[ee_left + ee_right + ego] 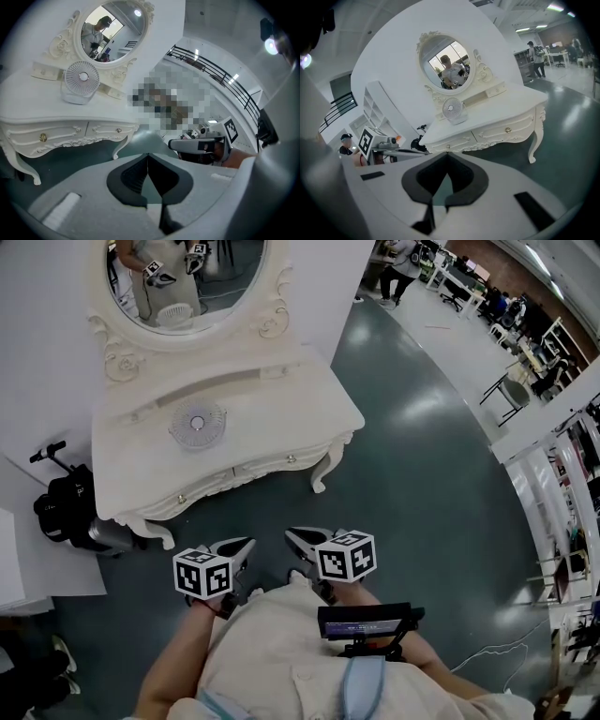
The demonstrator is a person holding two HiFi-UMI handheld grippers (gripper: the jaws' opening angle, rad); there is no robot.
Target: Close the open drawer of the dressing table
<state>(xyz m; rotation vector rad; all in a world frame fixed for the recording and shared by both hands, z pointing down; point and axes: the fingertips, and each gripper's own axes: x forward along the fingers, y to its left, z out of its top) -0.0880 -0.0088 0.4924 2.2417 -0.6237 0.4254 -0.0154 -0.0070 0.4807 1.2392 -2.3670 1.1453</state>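
Note:
The white dressing table (253, 418) stands ahead of me with an oval mirror (187, 277) and a small round fan (197, 425) on its top. Its two drawer fronts (234, 479) with gold knobs look flush with the table's front in every view (65, 133) (501, 131). My left gripper (249, 544) and right gripper (290, 535) hang side by side near my body, a good step short of the table. Each one (148, 154) (448, 153) is shut, tips touching, with nothing between them. Neither touches the table.
A black wheeled object (70, 507) stands by the table's left end, beside a white panel (47, 559). Dark green floor (422, 456) spreads to the right, with desks and people (403, 263) far off. A black device (366, 622) sits on my chest.

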